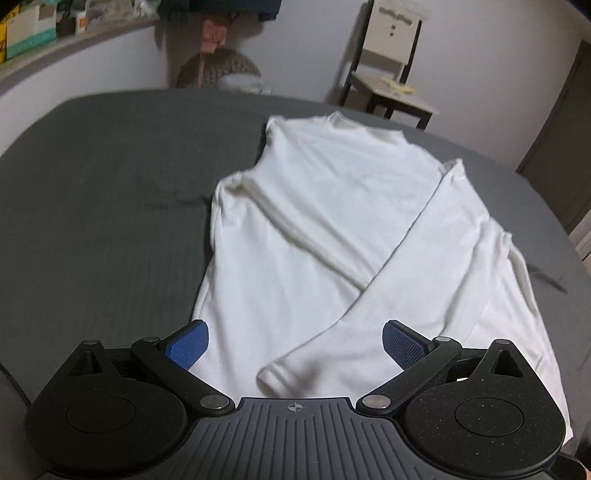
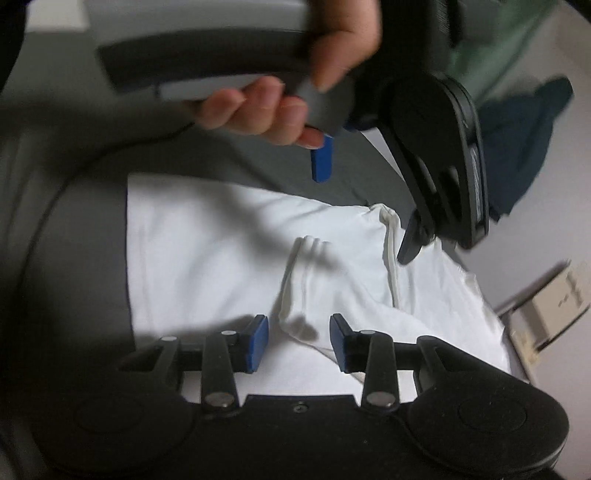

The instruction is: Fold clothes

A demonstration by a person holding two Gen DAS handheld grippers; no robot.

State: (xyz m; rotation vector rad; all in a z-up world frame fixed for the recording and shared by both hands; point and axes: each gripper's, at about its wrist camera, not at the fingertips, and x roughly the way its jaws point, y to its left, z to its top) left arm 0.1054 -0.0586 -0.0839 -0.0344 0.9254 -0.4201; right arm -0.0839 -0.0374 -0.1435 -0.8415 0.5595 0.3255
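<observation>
A white long-sleeved shirt (image 1: 314, 206) lies flat on a dark grey bed (image 1: 103, 206), collar end far from me, both sleeves crossed over the body. In the left wrist view my left gripper (image 1: 295, 343) is open just above the near hem, and a sleeve cuff (image 1: 275, 374) lies between its blue pads (image 1: 188, 345). The right wrist view looks down on the shirt (image 2: 207, 236). My right gripper (image 2: 299, 343) hovers open over a folded sleeve edge (image 2: 295, 288). A hand (image 2: 280, 107) holds the left gripper (image 2: 365, 205) above the shirt, fingers spread.
A dark-framed chair (image 1: 388, 77) stands past the bed's far right edge. A knitted pouf (image 1: 218, 68) sits behind the bed and a shelf of boxes (image 1: 29, 35) runs along the back left wall. A dark blue garment (image 2: 524, 140) lies off the bed.
</observation>
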